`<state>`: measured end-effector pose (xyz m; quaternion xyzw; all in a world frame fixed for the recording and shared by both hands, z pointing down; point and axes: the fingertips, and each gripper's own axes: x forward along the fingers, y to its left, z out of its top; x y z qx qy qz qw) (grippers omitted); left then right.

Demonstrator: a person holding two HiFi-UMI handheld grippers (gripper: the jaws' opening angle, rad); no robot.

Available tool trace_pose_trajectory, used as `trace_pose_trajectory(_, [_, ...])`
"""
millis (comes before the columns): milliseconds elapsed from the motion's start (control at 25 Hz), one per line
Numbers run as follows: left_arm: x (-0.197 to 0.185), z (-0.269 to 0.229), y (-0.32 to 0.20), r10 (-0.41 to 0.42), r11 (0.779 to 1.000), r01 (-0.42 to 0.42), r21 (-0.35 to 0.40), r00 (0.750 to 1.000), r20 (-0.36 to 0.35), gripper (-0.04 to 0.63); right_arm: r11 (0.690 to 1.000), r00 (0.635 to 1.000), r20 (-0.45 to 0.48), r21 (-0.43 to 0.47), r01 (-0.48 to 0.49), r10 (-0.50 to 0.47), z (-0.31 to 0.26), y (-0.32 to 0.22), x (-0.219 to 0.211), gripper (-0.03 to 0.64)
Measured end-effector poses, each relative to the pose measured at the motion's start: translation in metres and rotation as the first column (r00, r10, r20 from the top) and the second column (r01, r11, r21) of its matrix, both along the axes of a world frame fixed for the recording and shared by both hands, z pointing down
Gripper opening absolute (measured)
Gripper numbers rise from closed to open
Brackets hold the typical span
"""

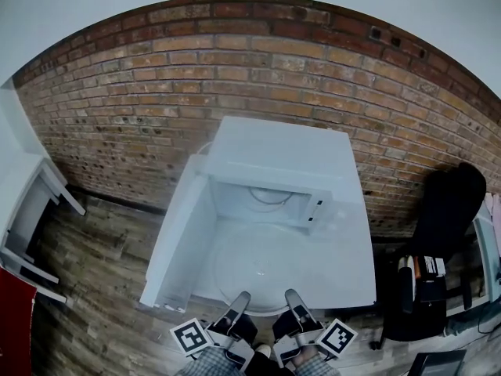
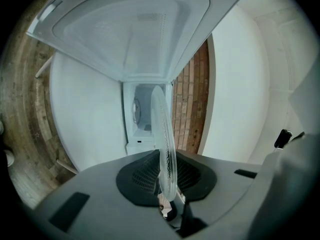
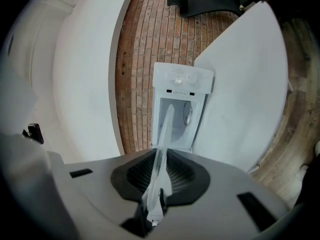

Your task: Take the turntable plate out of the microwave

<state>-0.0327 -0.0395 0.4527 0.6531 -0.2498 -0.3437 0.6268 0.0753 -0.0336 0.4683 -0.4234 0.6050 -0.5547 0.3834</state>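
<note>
The clear glass turntable plate (image 1: pixel 262 258) hangs level in front of the white microwave (image 1: pixel 275 157), outside its open cavity (image 1: pixel 266 198). My left gripper (image 1: pixel 239 298) and right gripper (image 1: pixel 293 295) each pinch its near rim, side by side. In the left gripper view the plate (image 2: pixel 164 144) stands edge-on between the dark pads (image 2: pixel 142 176), and the left gripper (image 2: pixel 167 186) is shut on it. The right gripper view shows the same plate (image 3: pixel 162 149) edge-on, with the right gripper (image 3: pixel 157 186) shut on its rim. The microwave door (image 1: pixel 176 241) stands swung open to the left.
The microwave sits on a white tabletop (image 1: pixel 356 276) against a brick wall (image 1: pixel 141 92). A black chair with dark things on it (image 1: pixel 438 241) stands at the right. A white shelf unit (image 1: pixel 31 210) is at the left on the wooden floor (image 1: pixel 94 288).
</note>
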Motion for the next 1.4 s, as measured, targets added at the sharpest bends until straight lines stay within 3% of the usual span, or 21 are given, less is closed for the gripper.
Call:
trace_pose_trajectory(720, [0.009, -0.062, -0.03, 0.05, 0.995, -0.048, 0.082, 0.998, -0.029, 0.051, 0.995, 0.999, -0.008, 0.083, -0.053, 0.054, -0.063, -0.024, 0.009, 0.055])
trace_pose_trajectory(1400, [0.013, -0.064, -0.037, 0.068, 0.994, -0.063, 0.089, 0.997, -0.045, 0.051, 0.991, 0.996, -0.01, 0.102, -0.084, 0.085, -0.068, -0.029, 0.014, 0.054])
